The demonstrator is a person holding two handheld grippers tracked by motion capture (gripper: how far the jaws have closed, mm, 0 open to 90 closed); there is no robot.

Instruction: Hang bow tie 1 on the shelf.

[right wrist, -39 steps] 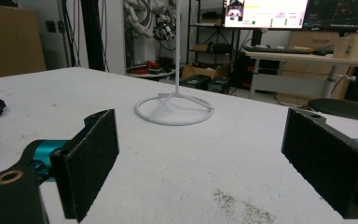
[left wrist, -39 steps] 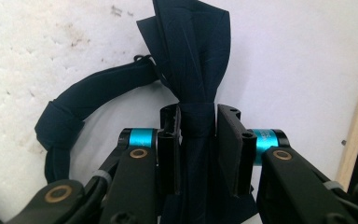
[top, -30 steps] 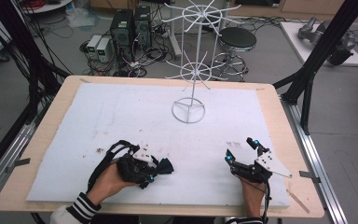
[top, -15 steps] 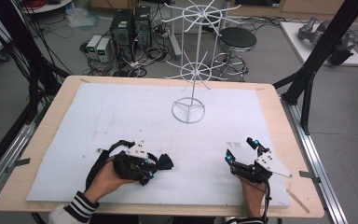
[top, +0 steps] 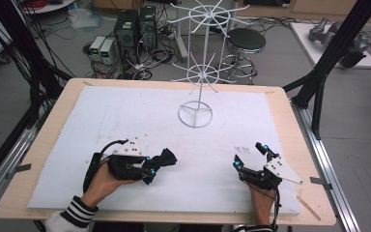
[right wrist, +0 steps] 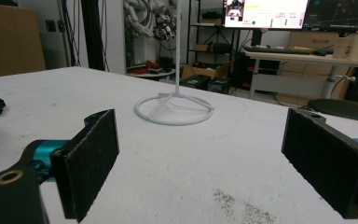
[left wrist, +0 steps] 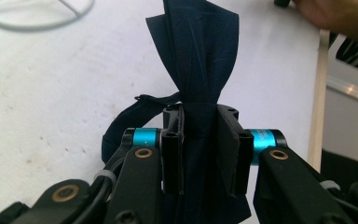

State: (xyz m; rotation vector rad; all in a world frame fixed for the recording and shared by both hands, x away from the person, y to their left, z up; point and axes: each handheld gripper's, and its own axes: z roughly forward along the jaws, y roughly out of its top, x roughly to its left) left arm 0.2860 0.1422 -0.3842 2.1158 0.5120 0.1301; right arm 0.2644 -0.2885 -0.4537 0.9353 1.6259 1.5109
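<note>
Between the left gripper's [top: 160, 164] jaws sits a dark blue bow tie [left wrist: 200, 70], pinched at its knot. Pickup looks done; next it probably goes to the white wire rack [top: 196, 82] farther off, needing a lift. Right gripper [top: 250, 155] rests with jaws spread, empty, aimed at the rack.

dark cloth's [left wrist: 200, 70] lower end behind jaws

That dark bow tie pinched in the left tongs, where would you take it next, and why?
Probably toward the white wire rack at the far side of the table. The left tongs are shut on the dark bow tie, its strap loop dangling free, while the right tongs stand open, holding nothing. The rack's arms look bare, a likely place to hang it.
</note>
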